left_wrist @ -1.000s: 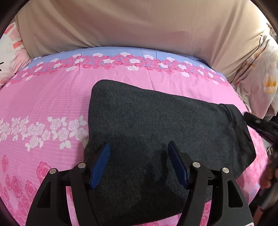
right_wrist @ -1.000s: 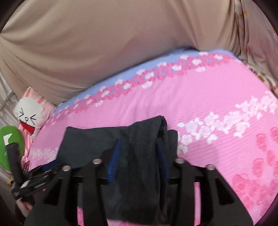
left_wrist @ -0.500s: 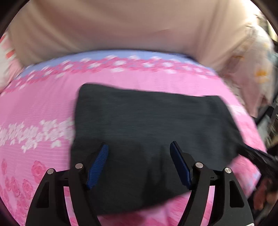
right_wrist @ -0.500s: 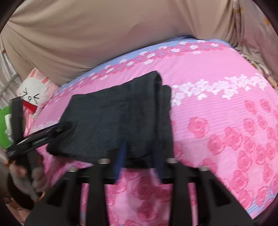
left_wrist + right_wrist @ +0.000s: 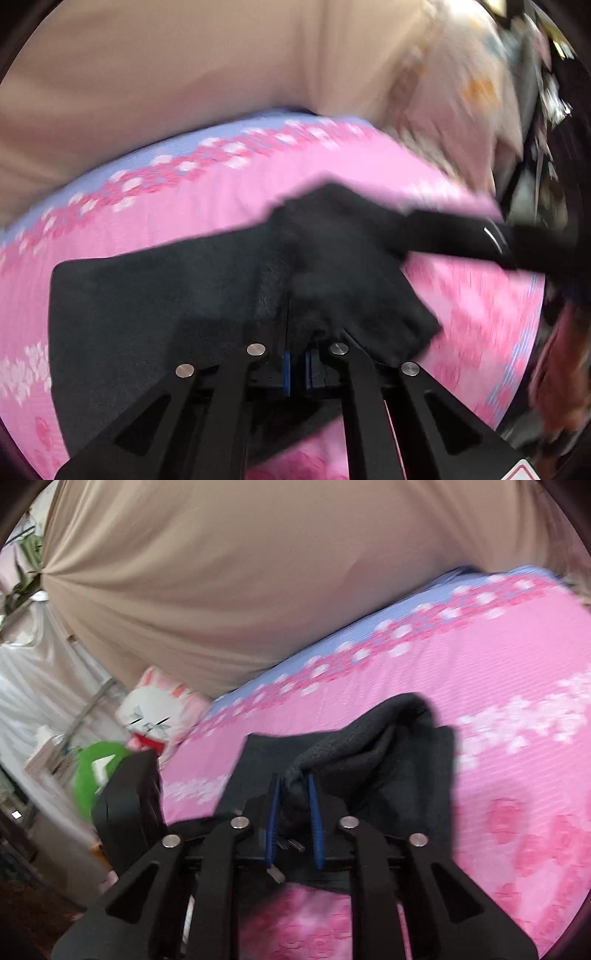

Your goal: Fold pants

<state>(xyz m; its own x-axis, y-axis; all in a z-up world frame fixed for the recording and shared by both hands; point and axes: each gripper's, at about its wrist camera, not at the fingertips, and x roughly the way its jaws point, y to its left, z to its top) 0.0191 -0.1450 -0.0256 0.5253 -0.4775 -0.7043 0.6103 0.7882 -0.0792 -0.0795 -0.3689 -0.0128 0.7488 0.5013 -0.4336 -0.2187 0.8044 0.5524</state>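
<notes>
The dark grey pants (image 5: 155, 295) lie partly folded on the pink floral bed sheet (image 5: 184, 206). My left gripper (image 5: 297, 354) is shut on the near edge of the pants, its blue pads almost touching. My right gripper (image 5: 294, 805) is shut on a bunched fold of the pants (image 5: 369, 746), lifted off the sheet. In the left wrist view the right gripper (image 5: 461, 236) reaches in from the right, with the pants' right part raised and draped from it. In the right wrist view the left gripper (image 5: 129, 801) shows at the left edge.
A beige sheet-covered backrest (image 5: 240, 572) rises behind the bed. A white rabbit cushion (image 5: 159, 712) and a green cushion (image 5: 96, 771) sit at the bed's left end. A pale floral cloth (image 5: 461, 92) hangs at the right end. Both views are motion-blurred.
My left gripper has closed on the near edge of the pants. My right gripper has tightened on its fold and lifted the right part of the pants up and leftward.
</notes>
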